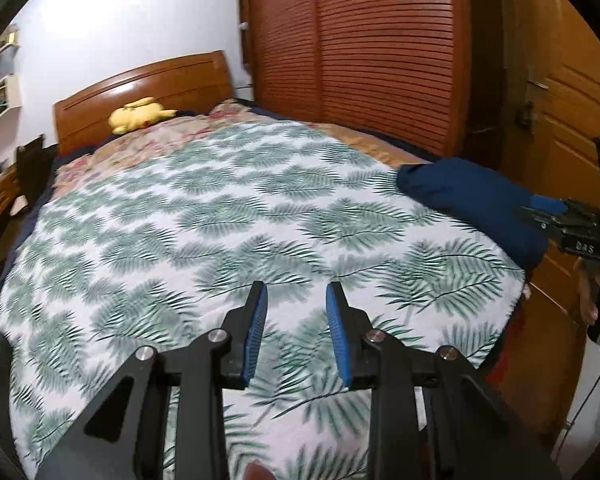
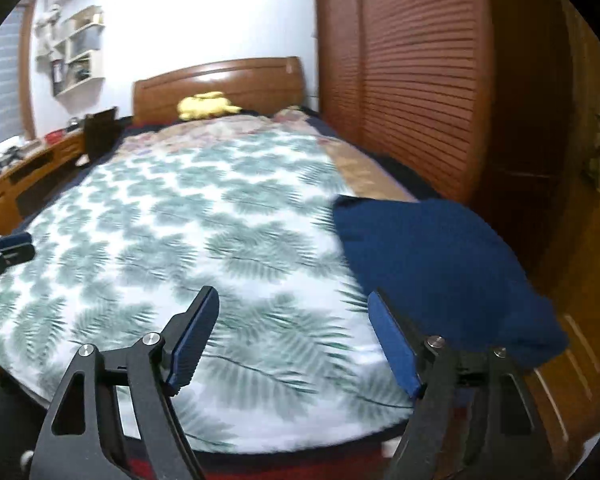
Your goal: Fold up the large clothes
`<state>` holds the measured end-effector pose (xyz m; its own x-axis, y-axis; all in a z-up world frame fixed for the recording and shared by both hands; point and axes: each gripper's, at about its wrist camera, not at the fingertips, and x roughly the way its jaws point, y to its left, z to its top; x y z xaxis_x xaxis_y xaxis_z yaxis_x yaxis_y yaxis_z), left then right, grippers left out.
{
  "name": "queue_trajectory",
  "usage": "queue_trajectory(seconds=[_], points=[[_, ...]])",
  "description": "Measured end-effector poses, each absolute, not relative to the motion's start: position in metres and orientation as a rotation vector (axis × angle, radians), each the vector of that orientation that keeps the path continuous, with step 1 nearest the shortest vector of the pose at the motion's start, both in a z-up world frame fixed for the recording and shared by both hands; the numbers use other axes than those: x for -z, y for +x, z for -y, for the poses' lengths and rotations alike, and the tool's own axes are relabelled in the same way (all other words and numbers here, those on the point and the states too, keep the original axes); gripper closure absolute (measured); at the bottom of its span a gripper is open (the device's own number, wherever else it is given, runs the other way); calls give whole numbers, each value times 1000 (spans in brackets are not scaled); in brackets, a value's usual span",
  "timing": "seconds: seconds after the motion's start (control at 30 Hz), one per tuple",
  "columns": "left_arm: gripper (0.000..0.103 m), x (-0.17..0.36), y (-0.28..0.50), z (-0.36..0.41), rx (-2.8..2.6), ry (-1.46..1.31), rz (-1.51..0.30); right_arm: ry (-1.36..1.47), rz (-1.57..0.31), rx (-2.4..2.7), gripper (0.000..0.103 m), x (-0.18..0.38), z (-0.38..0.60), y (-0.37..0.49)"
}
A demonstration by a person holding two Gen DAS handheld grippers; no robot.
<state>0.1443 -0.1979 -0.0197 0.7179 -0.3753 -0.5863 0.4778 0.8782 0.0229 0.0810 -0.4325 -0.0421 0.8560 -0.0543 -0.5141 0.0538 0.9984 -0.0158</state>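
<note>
Around: a yellow plush toy (image 1: pixel 140 115) lies at 11 o'clock against the wooden headboard (image 1: pixel 148 88); louvred wardrobe doors (image 1: pixel 360 48) stand along the bed's far side at 1 o'clock; a wooden door (image 1: pixel 572 120) at 3 o'clock; wall shelves (image 2: pixel 78 50) at 10 o'clock
Writing: "DAS" shows on the right tongs' body
Surface: a bed under a leaf-print cover (image 1: pixel 220 216), white with green fronds
Garment: a dark blue folded garment (image 2: pixel 440 264) rests on the cover's near corner at 3 o'clock
Left tongs (image 1: pixel 297 296): parted narrowly, nothing between
Right tongs (image 2: pixel 292 300): spread wide, empty, beside the garment
</note>
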Motion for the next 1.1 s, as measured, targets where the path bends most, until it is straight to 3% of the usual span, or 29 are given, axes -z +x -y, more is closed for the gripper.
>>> queue_trajectory(seconds=[0.23,0.67,1.1], points=[[74,20,132,142,361,149,-610,-26,-557,-52,16,53,346,110],[74,58,122,59,208,71,-660,-57,-615,-209,15,90,225,142],[73,52,94,-4,62,-9,-622,-52,-573,-279,15,72,166,122]])
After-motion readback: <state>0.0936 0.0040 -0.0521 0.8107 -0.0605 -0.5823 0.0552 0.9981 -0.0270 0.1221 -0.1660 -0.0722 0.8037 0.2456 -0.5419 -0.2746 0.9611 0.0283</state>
